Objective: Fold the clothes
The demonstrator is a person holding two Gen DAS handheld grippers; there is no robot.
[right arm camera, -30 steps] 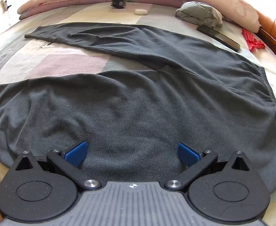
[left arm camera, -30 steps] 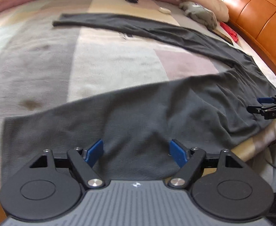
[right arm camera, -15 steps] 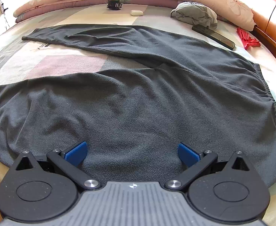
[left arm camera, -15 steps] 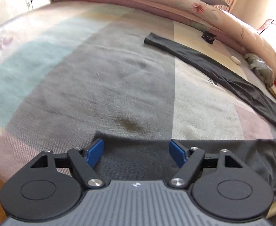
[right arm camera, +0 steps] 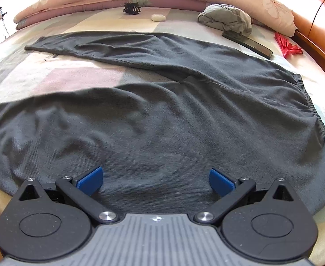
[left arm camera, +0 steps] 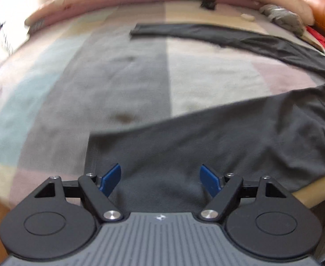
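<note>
With the left gripper (left arm camera: 160, 177) and right gripper (right arm camera: 155, 180) both spread wide over the dark grey trousers (right arm camera: 162, 110), a pinch might grab just the top layer, so the soft cloth bunches up on the bed (left arm camera: 96, 88).

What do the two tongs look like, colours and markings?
Both match. The left tongs and right tongs have blue pads on black linkage arms with silver pivot bolts, round black housings with a raised disc on each side, and a ribbed grey body bearing a small white logo. No hands or sleeves show.
</note>
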